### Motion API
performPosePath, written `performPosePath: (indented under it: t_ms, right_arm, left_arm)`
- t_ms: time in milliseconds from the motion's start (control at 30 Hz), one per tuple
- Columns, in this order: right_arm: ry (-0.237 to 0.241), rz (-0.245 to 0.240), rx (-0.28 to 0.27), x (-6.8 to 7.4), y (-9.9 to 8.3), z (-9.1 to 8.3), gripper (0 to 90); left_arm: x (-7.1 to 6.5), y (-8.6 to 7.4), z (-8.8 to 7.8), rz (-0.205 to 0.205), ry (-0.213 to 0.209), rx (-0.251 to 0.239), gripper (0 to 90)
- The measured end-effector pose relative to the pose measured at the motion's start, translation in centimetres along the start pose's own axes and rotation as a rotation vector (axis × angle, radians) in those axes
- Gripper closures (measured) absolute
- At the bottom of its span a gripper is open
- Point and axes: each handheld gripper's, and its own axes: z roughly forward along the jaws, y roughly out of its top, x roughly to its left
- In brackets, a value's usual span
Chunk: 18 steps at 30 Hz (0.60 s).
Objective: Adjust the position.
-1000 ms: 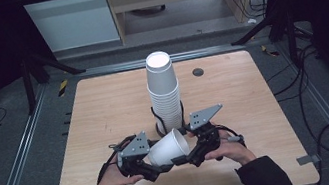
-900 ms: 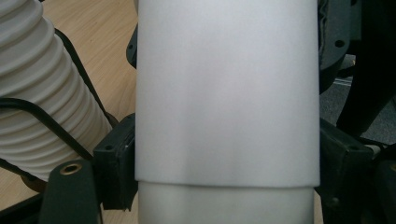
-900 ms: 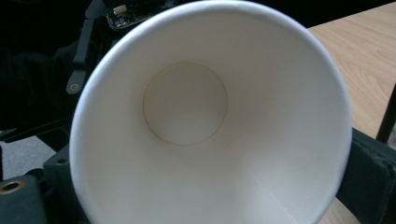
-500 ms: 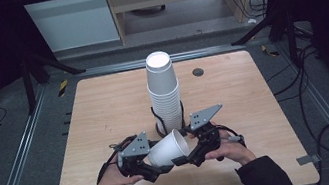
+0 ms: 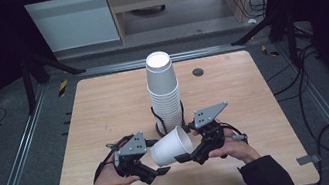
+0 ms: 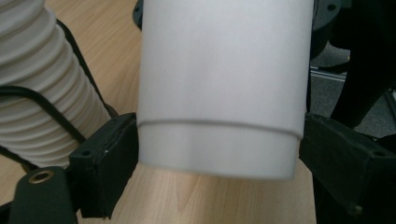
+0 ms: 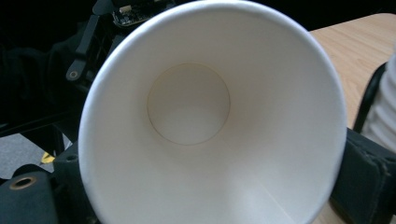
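A single white paper cup (image 5: 170, 146) lies on its side in the air between my two grippers, just in front of the tall stack of white cups (image 5: 164, 92). My right gripper (image 5: 187, 150) is shut on the cup's rim; in the right gripper view its jaws (image 7: 215, 186) flank the cup's open mouth (image 7: 187, 102). My left gripper (image 5: 156, 163) has just been opening its jaws. The cup's base (image 6: 219, 154) sits between them, with a gap beside the right pad (image 6: 345, 172).
The stack of cups (image 6: 32, 84) stands in a black wire holder (image 5: 158, 120) at the middle of the wooden table (image 5: 104, 107). A small dark disc (image 5: 198, 72) lies at the back right. Metal rails and cables run around the table.
Both hands and the cup stay in place. The left gripper's jaws look slightly wider around the cup's base than before.
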Motion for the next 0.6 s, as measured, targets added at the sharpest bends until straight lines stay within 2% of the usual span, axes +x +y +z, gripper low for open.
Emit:
performPosePath:
  t_ms: [133, 267, 467, 600]
  right_arm:
    - [-0.051, -0.032, 0.05, 0.1, 0.4, -0.6, 8.2]
    - [-0.062, -0.064, 0.097, 0.2, 0.9, -0.4, 8.1]
    - [-0.083, -0.119, 0.232, -0.2, 2.4, 1.1, 8.0]
    - [-0.084, -0.148, 0.285, -0.2, 3.3, 2.2, 8.0]
  left_arm:
    - [0.2, -0.2, -0.2, -0.004, 0.014, 0.044, 9.9]
    - [0.6, -0.6, -0.1, -0.009, 0.024, 0.087, 9.6]
    - [0.9, -0.9, 0.1, -0.01, 0.043, 0.134, 9.9]
    - [0.8, -0.9, 0.2, -0.001, 0.056, 0.146, 9.5]
